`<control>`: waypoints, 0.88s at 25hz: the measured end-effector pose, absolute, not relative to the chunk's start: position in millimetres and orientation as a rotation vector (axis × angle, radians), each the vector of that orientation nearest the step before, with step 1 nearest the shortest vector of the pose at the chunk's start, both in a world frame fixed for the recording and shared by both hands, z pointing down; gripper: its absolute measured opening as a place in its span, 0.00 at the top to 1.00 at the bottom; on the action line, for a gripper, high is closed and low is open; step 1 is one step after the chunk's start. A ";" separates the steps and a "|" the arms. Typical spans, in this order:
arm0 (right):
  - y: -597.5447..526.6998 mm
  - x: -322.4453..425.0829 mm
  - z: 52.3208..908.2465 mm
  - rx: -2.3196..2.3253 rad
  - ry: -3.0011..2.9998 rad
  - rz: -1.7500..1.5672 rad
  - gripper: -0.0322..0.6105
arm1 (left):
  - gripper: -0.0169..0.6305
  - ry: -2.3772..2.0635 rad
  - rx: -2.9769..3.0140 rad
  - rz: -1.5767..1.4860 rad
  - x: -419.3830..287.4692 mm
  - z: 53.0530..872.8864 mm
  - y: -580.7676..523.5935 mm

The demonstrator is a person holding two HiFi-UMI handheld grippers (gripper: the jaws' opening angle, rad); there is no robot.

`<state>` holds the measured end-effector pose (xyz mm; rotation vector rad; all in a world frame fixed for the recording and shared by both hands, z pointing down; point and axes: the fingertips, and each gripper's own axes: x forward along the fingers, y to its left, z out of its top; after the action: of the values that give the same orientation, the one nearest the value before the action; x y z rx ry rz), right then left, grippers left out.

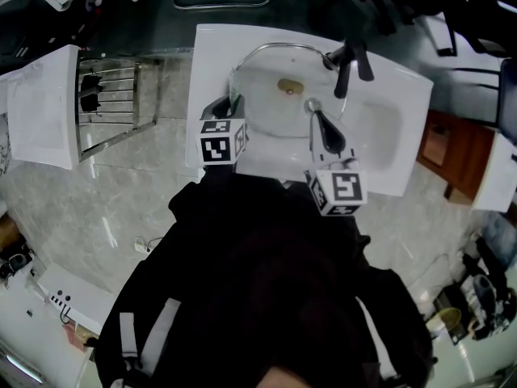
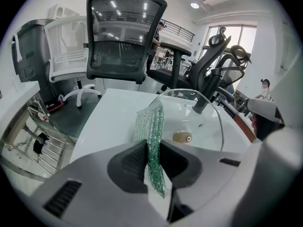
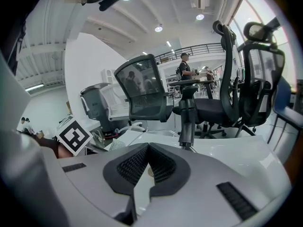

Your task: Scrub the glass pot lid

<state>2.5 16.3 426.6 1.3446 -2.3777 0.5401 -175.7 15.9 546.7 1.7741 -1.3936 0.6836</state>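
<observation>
The glass pot lid [image 1: 266, 63] stands tilted in the white basin [image 1: 380, 136], its metal rim arching up and its tan knob [image 1: 288, 86] at the centre. In the left gripper view the lid [image 2: 208, 103] curves just beyond my jaws. My left gripper [image 1: 232, 103] [image 2: 152, 148] is shut on a green scrub sponge [image 2: 152, 124], which sticks up at the lid's left rim. My right gripper [image 1: 317, 118] [image 3: 148, 148] is shut at the lid's near right rim. The clear glass is hard to make out between its jaws.
A black faucet [image 1: 347, 61] rises at the basin's back right, close to the right gripper [image 3: 187, 112]. A round metal drain [image 1: 313, 105] shows by the right jaws. A wire rack [image 1: 113, 107] stands to the left. Office chairs [image 2: 125, 37] stand behind the counter.
</observation>
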 end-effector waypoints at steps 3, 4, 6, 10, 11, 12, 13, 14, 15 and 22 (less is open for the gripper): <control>15.7 4.8 425.8 1.338 -2.385 0.526 0.95 | 0.88 -1.383 1.779 0.684 -171.6 548.2 13.0; 15.6 6.2 426.4 1.340 -2.381 0.526 0.95 | 0.88 -1.378 1.780 0.681 -169.7 549.0 11.9; 14.8 7.9 427.8 1.347 -2.373 0.524 0.95 | 0.88 -1.369 1.783 0.676 -166.6 551.0 9.5; 13.1 9.7 427.3 1.354 -2.369 0.525 0.95 | 0.88 -1.355 1.788 0.685 -160.7 555.2 6.0; 12.8 10.5 427.1 1.356 -2.369 0.525 0.95 | 0.88 -1.350 1.789 0.686 -159.4 556.3 4.9; 12.5 11.5 427.0 1.358 -2.367 0.526 0.95 | 0.88 -1.344 1.790 0.686 -157.9 557.3 3.6; 12.2 12.6 427.0 1.360 -2.365 0.527 0.95 | 0.88 -1.338 1.792 0.684 -156.3 558.2 2.2; 12.0 13.7 427.2 1.363 -2.362 0.529 0.95 | 0.88 -1.332 1.793 0.683 -154.9 559.1 0.9; 11.7 14.5 427.3 1.366 -2.360 0.531 0.95 | 0.88 -1.327 1.793 0.683 -153.8 560.0 -0.4; 11.1 18.5 427.6 1.393 -2.339 0.552 0.95 | 0.88 -1.303 1.793 0.688 -149.0 565.9 -7.5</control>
<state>18.5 11.1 427.6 1.3931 -2.3391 0.5523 -149.0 -7.5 565.9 1.7933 -1.3026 0.6881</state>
